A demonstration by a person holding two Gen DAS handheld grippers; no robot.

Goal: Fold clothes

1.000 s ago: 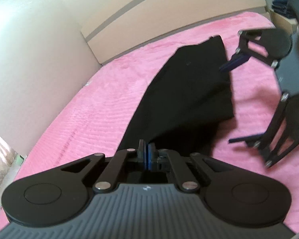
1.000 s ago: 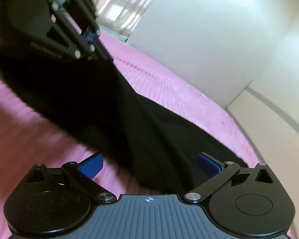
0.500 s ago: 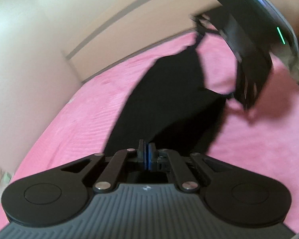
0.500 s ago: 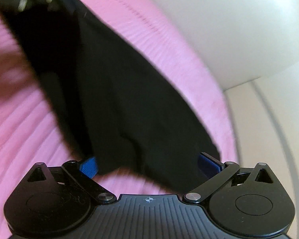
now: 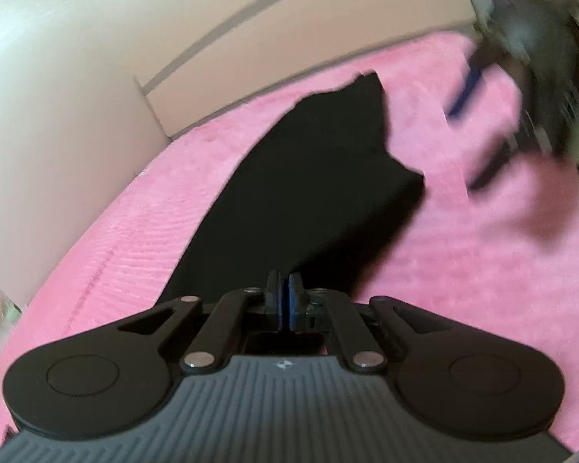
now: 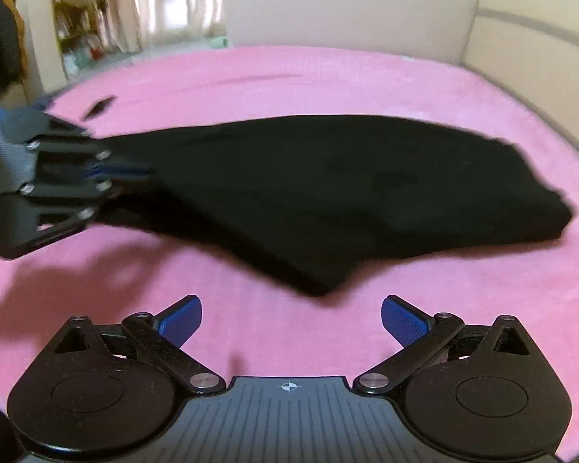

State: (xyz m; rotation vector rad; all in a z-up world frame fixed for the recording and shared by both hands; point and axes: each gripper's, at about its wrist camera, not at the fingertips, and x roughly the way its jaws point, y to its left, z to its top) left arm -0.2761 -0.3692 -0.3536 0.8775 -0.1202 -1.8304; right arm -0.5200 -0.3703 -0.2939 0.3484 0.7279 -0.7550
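Garment: black garment [image 6: 328, 189], long and dark, lying stretched across the pink bed [image 6: 328, 77]; one end is pinched between the left jaws, the rest runs away from them toward the far side of the bed.
Left gripper: left gripper [image 5: 284, 301] has its jaws pressed together on the near end of the cloth, so it is gripping the garment; in the right wrist view it [image 6: 92, 171] sits at the left end of the cloth, which fans out from between its jaws.
Cloth ahead of the left jaws: narrow at the pinch, widening further out; a loose corner sticks out to the right of the jaws' line, and the far tip reaches close to the headboard [image 5: 251, 38].
Cloth ahead of the right jaws: a folded-looking lower edge lies just in front of them, apart from the pads; the thick end lies out to their right.
Right gripper: right gripper [image 6: 291, 322] has its jaws spread wide with nothing between them; it hovers over bare bed just short of the cloth. In the left wrist view it is only a blur at upper right.
Step in hand (judged): getting a second hold so the garment can be drawn flat and folded.
Doing it well: keep the left pinch firm; bring the right jaws forward to straddle the near edge, taking every layer there; close fully before lifting.
Risk: catching only the top layer, or pulling before both ends are held, would bunch the cloth.
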